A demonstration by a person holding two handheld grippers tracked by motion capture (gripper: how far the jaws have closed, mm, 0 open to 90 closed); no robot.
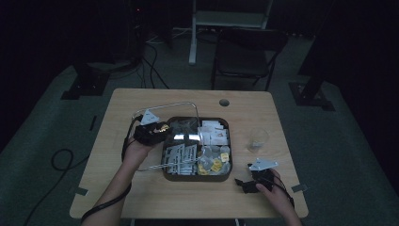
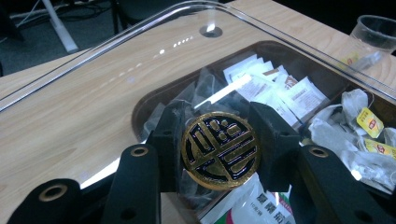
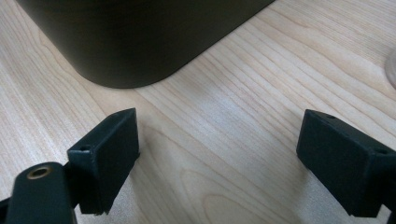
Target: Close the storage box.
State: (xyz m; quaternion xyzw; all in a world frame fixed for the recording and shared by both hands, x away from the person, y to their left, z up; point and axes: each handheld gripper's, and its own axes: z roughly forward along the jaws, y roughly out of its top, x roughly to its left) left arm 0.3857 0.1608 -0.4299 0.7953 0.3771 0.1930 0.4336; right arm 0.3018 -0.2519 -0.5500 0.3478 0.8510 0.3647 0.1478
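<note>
My left gripper (image 2: pixel 219 135) is shut on a round black-and-gold disc (image 2: pixel 219 149), its pads pressing the disc's two edges. In the high view that gripper (image 1: pixel 151 132) hovers at the left edge of the dark compartment tray (image 1: pixel 196 177), the gold disc (image 1: pixel 161 127) glinting at its tip. The tray's clear lid (image 2: pixel 116 60) stands open behind it. The tray holds white sachets (image 2: pixel 275 88), tea bags with yellow tags (image 2: pixel 369 123) and grey packets (image 1: pixel 181 157). My right gripper (image 3: pixel 219 154) rests open on the bare wood by the tray's near right corner (image 3: pixel 130 56), with nothing between its jaws.
A clear plastic cup (image 1: pixel 258 140) stands on the table (image 1: pixel 141 197) right of the tray. A cable hole (image 1: pixel 224 102) sits near the far edge. A dark chair (image 1: pixel 247 52) and stand legs are beyond the table. Cables trail on the floor at the left.
</note>
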